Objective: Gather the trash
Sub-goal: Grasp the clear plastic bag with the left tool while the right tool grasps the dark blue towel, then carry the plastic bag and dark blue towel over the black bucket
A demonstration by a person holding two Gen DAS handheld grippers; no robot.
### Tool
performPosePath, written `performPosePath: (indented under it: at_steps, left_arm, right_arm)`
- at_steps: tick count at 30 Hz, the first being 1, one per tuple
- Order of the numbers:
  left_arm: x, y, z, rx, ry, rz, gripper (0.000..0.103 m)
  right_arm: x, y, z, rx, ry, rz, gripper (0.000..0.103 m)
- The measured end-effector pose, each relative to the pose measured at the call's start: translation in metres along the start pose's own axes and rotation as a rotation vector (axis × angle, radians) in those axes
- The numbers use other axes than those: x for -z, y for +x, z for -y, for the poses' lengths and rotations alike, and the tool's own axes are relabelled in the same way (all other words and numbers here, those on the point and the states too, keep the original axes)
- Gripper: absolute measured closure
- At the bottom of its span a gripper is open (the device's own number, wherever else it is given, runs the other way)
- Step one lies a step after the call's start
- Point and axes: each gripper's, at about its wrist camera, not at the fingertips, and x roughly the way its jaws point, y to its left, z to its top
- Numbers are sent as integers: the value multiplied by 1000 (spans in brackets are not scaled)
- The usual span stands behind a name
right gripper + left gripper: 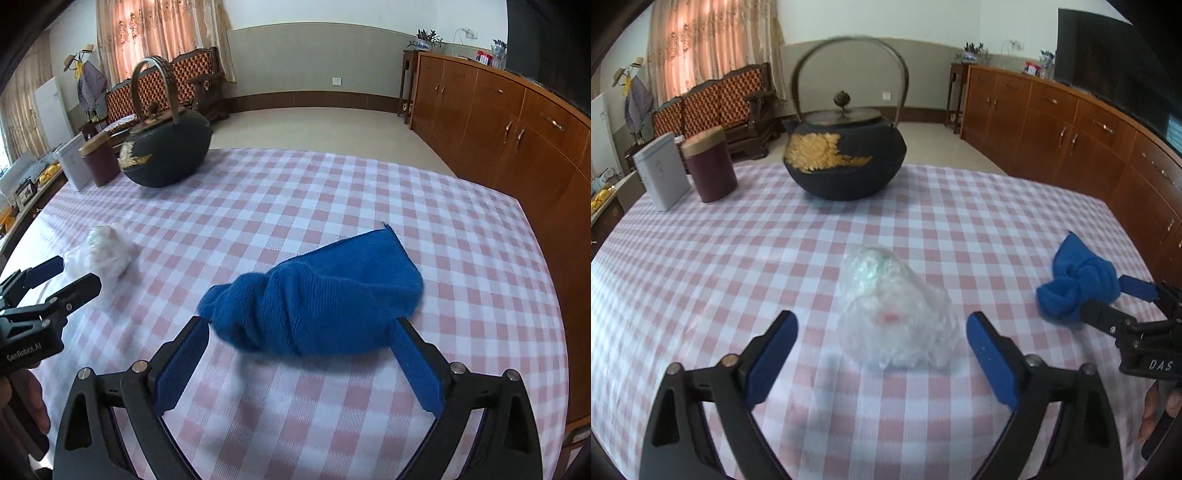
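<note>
A crumpled clear plastic bag lies on the pink checked tablecloth, straight ahead of my left gripper, which is open with its blue pads either side of the bag's near end, apart from it. The bag also shows in the right wrist view, with the left gripper beside it. A bunched blue cloth lies between the tips of my open right gripper; whether the pads touch it I cannot tell. The cloth and right gripper show at the right of the left wrist view.
A black cast-iron teapot with gold decoration stands at the table's far side, with a maroon canister and a grey tin to its left. A wooden cabinet runs along the right beyond the table edge.
</note>
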Motion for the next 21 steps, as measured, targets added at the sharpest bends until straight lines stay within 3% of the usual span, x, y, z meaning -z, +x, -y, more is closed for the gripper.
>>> performPosePath:
  at_steps: [2, 3, 4, 6, 9, 12, 21]
  left_arm:
    - [-1, 7, 1, 8, 8, -27, 22]
    - [-1, 10, 1, 13, 11, -38, 27]
    - [-2, 13, 1, 15, 12, -47, 30]
    - [-2, 18, 1, 35, 8, -69, 50]
    - [0, 18, 1, 58, -8, -67, 66]
    - [4, 9, 3, 74, -6, -42, 78]
    - [21, -37, 32, 117, 40, 17, 82]
  right_arm:
    - [-2, 7, 1, -11, 2, -17, 19]
    - [-2, 10, 1, -22, 4, -29, 36]
    - [-2, 13, 2, -30, 6, -42, 44]
    - [0, 14, 2, -32, 1, -38, 55]
    - [4, 6, 5, -55, 0, -24, 70]
    - [13, -11, 7, -50, -14, 7, 72]
    - [44, -84, 19, -20, -7, 110, 72]
